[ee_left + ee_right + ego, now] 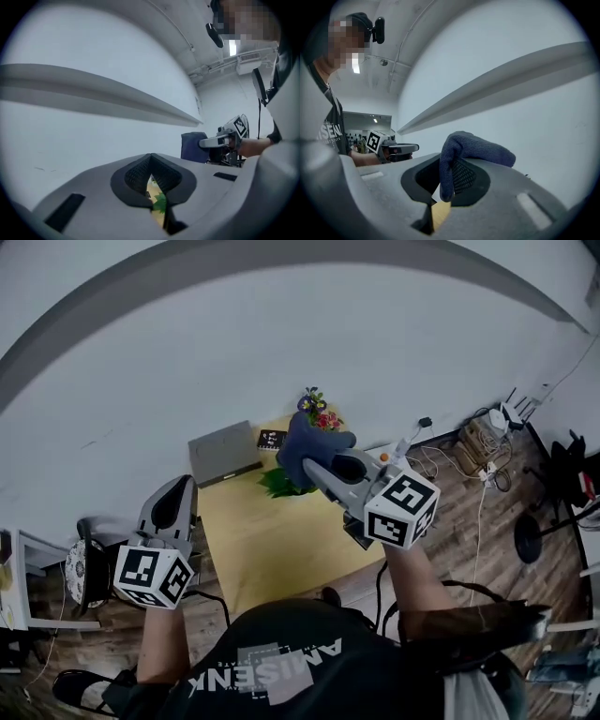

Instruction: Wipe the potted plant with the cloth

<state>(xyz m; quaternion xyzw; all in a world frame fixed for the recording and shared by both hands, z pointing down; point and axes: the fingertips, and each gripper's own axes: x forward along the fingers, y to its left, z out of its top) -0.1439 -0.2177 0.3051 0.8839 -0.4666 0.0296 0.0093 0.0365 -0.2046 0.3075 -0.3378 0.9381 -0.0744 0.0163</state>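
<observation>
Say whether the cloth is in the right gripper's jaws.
In: the cloth is pinched between the right gripper's jaws, bunched above them.

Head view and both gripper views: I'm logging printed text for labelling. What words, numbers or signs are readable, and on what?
"SEN": white print on the person's dark shirt, right gripper view; the rest is cut off.
Shirt print, head view: upside down, not surely readable.
Left marker cube, right marker cube: square patterns, no letters.
Black card on the table: too small to read.
</observation>
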